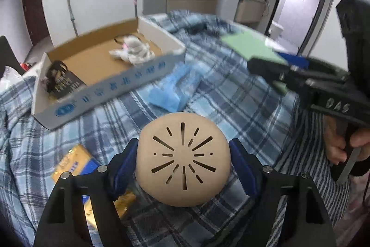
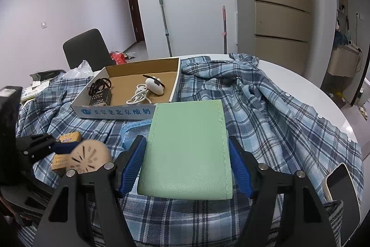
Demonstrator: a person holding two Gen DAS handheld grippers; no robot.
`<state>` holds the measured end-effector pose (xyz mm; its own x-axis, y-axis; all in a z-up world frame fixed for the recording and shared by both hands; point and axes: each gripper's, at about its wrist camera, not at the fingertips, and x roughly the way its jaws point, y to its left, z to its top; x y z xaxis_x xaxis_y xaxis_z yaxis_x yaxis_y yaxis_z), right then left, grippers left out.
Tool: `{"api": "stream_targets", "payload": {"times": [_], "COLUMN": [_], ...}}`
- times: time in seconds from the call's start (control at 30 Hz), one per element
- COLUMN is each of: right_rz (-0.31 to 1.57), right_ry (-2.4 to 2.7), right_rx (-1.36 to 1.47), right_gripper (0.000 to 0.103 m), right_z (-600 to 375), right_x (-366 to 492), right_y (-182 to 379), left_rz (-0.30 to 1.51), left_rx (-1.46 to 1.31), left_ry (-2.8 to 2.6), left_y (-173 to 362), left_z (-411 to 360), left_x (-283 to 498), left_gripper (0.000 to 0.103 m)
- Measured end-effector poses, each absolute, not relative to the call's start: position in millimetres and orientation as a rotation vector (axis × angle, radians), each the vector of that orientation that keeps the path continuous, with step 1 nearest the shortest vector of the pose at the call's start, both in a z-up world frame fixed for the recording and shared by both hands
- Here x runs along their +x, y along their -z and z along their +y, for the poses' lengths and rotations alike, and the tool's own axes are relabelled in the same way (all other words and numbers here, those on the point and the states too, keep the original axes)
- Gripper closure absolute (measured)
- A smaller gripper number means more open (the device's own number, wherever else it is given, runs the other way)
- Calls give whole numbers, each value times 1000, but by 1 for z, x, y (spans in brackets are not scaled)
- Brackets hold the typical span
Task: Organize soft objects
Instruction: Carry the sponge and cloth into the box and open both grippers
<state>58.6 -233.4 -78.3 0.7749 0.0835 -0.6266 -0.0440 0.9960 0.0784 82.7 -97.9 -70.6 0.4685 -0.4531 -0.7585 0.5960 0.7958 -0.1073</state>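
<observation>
tan and round, a slotted soft pad (image 1: 182, 161) sits between the blue pads of the left claw (image 1: 183, 162) in the left wrist view, both pads pressing its sides, above a blue plaid shirt (image 1: 231, 94) spread over the bench. beyond it lie a crumpled blue bag (image 1: 173, 87) and a shallow cardboard box (image 1: 104, 75); at right a hand (image 1: 346, 147) holds the right claw's handle. in the right wrist view the right claw (image 2: 186, 168) grips a pale green pouch (image 2: 187, 149) by its two edges, held over the shirt in front of the box. a phone (image 2: 342, 198) lies at the lower right.
</observation>
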Motion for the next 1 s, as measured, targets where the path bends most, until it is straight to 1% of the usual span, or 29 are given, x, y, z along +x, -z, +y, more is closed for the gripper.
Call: {"api": "stream_targets", "payload": {"times": [0.27,0.53,0.7,0.83,1.0], "right_rz": [630,557,523,430,403], "right_ry": [-85,-91,-130,-147,-138], "right_rx": [27,-23,-7,-52,-67], "right_gripper": [34,34,34,34,34], "right_z": [-227,-215,-204,-190,-176], "right_x": [48,38,50,70,111], "right_y": [72,59,24,-11,-42], "left_rz": [651,517,468,399,346], "left_rx": [68,68,126,108,63], "left_ry": [576,462,413,369,289], "left_y": [41,20,-10,-48,-89], "left_z": [-76,-67,-67,-60,-48], "left_x": [76,66,65,74,98], "left_gripper": [23,23,23,23,23]}}
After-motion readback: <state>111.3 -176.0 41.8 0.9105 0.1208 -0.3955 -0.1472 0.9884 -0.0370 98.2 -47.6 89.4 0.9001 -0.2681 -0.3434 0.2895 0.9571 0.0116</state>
